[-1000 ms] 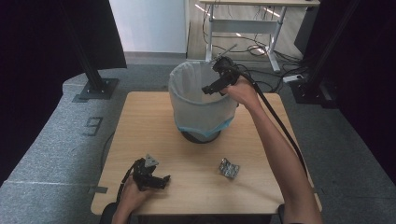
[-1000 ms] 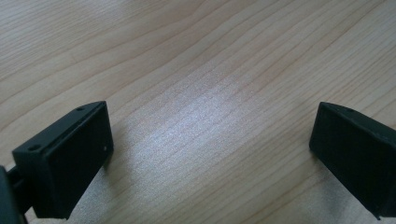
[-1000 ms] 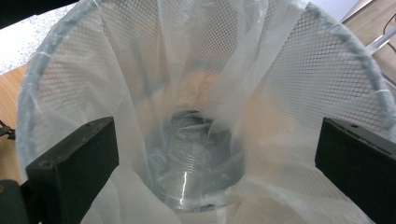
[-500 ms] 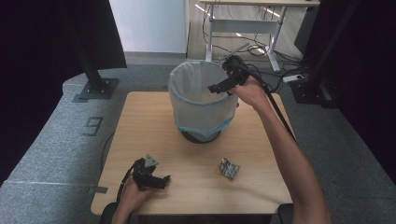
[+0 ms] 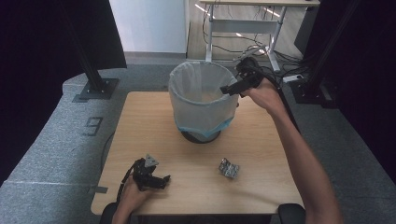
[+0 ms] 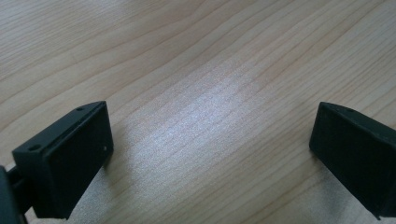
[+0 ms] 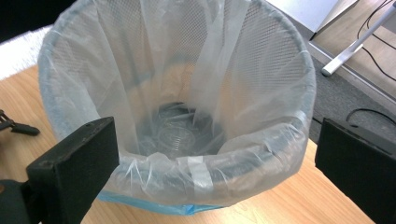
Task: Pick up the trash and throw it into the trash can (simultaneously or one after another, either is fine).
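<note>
A mesh waste bin (image 5: 201,100) lined with a clear plastic bag stands at the far middle of the wooden table (image 5: 140,116). My right gripper (image 5: 227,89) hovers at the bin's right rim, open and empty; in the right gripper view the bin (image 7: 187,121) lies between its wide-apart jaws, with something clear and crumpled (image 7: 180,135) at the bottom. A crumpled silver wrapper (image 5: 229,167) lies on the table near the front right. My left gripper (image 5: 159,179) rests open on the table at the front left, with bare wood (image 6: 210,116) between its jaws.
Black stand bases (image 5: 98,88) sit on the grey floor to the left of the table and another (image 5: 308,91) to the right. A white desk frame (image 5: 243,28) with cables stands behind the bin. The left gripper (image 7: 14,125) shows at the right gripper view's left edge.
My right gripper has drawn back to the right, from over the bin's opening to its right rim. The left gripper and the wrapper have stayed put.
</note>
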Motion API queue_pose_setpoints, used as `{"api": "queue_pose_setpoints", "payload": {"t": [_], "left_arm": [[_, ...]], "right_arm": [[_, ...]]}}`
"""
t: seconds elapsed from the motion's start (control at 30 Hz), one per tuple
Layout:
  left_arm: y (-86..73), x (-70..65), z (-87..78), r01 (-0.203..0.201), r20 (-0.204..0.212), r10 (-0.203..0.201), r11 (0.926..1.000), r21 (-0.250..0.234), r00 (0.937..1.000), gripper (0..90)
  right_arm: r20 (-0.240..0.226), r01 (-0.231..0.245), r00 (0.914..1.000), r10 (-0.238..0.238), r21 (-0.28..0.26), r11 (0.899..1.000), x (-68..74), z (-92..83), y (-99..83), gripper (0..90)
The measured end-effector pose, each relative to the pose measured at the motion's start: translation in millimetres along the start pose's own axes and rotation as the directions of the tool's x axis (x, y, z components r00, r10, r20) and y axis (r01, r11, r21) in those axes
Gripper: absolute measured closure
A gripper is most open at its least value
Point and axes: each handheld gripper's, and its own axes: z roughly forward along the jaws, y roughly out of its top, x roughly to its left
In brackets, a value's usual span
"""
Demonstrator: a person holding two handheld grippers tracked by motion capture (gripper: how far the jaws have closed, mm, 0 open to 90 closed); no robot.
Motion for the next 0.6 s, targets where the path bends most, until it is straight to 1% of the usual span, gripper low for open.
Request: {"api": "queue_pose_setpoints", "payload": {"t": [0.13,0.17,0.27,0.5,0.57,0.6], "left_arm": [[0.0,0.0,0.1,0.0,-0.001,0.0,1.0,-0.001,1.0,0.0],[0.0,0.0,0.1,0.0,-0.001,0.0,1.0,-0.001,1.0,0.0],[-0.1,0.0,0.1,0.0,-0.001,0.0,1.0,-0.001,1.0,0.0],[0.0,0.0,0.1,0.0,-0.001,0.0,1.0,-0.001,1.0,0.0],[0.0,0.0,0.1,0.0,-0.001,0.0,1.0,-0.001,1.0,0.0],[0.0,-0.1,0.1,0.0,-0.001,0.0,1.0,-0.001,1.0,0.0]], "right_arm": [[0.008,-0.001,1.0,0.001,0.001,1.0,-2.9,-4.9,-5.3,0.0],[0.015,0.008,0.9999,-0.008,0.01,1.0,-4.1,-8.3,-9.1,0.0],[0.011,0.003,0.9999,-0.003,-0.003,1.0,-5.3,-11.1,-12.7,0.0],[0.006,-0.002,1.0,0.002,-0.027,1.0,-10.1,-22.4,-29.4,0.0],[0.005,0.001,1.0,-0.001,-0.03,1.0,-10.4,-23.8,-31.6,0.0],[0.004,0.01,0.9999,-0.009,-0.033,0.999,-10.5,-26.8,-36.6,1.6]]}}
